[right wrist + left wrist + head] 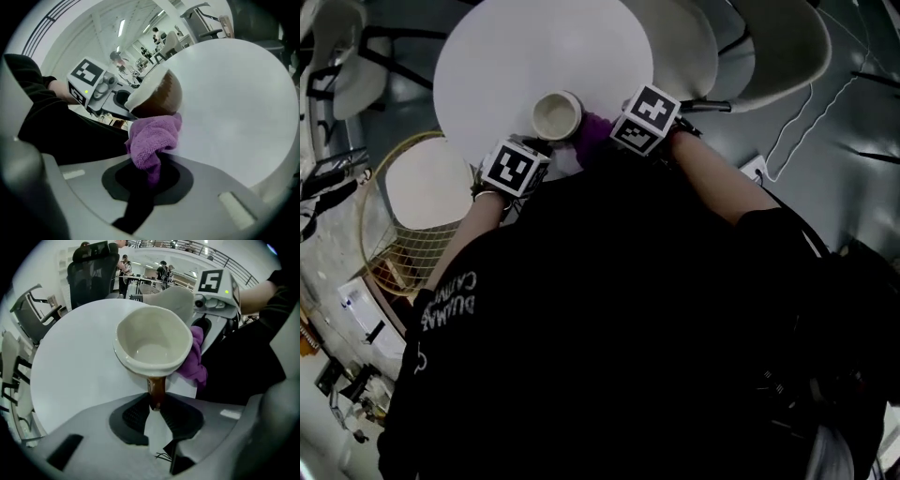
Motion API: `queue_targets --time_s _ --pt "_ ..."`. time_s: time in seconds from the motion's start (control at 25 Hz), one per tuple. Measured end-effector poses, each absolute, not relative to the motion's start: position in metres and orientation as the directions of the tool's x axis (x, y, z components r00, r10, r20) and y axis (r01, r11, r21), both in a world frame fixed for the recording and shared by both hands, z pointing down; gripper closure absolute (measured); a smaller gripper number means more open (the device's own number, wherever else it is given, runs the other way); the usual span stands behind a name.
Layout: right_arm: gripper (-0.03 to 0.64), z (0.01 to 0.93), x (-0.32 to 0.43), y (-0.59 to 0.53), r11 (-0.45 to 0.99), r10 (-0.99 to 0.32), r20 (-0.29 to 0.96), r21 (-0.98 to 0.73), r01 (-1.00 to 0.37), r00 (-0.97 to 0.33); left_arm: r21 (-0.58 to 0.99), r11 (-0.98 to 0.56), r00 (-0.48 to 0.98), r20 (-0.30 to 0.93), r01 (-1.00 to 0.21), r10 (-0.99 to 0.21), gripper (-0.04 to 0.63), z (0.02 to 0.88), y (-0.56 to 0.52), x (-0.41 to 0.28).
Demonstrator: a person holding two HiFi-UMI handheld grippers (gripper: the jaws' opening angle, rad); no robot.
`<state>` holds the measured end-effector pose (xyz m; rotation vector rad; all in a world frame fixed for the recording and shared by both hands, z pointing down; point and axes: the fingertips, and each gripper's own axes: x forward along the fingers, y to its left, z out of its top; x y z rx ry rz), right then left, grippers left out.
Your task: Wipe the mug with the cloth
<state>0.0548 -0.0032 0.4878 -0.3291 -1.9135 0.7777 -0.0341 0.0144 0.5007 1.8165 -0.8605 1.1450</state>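
Surface: round white table (487, 66), top bare apart from the work items. A dark grey floor (825, 169) lies around it. Pale shell chair (778, 42) at the far side, a dark office chair (91, 268) beyond the table, and a round wire-framed piece (412, 187) on the person's left. The room is a large, bright open hall, with people standing far back by desks. Mug (152, 341): cream inside, brown outside, mouth open to the camera, located over the near edge of the table. I cannot tell whether its base rests on the top. Left gripper (157, 406): jaws nearly together, clamped on the mug's brown handle (157, 387). Right gripper (150, 173): jaws drawn close, pinching a bunched purple cloth (152, 138). The free end of the cloth presses against the mug's brown outer wall, on the side away from the left gripper.
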Motion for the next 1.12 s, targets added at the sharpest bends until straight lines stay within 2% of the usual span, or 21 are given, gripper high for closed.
queue_targets --time_s 0.24,0.6,0.8,1.12 --pt "0.584 0.497 0.060 -0.044 0.765 0.564 0.745 -0.634 -0.115 -0.356 0.226 -0.446 0.312 0.941 -0.866 -0.129 0.525 0.505 0.008 -0.038" --pt "0.595 0.499 0.050 -0.081 0.813 0.576 0.798 -0.582 0.022 -0.177 0.203 -0.394 0.280 0.949 -0.896 -0.146 0.526 0.506 0.003 -0.041" --pt "0.595 0.500 0.038 -0.101 0.835 0.546 0.821 -0.549 0.031 -0.166 0.182 -0.399 0.257 0.956 -0.899 -0.144 0.526 0.509 0.004 -0.043" --pt "0.597 0.497 0.014 -0.131 0.882 0.464 0.857 -0.471 0.022 -0.225 0.168 -0.394 0.237 0.962 -0.904 -0.133 0.526 0.509 0.002 -0.045"
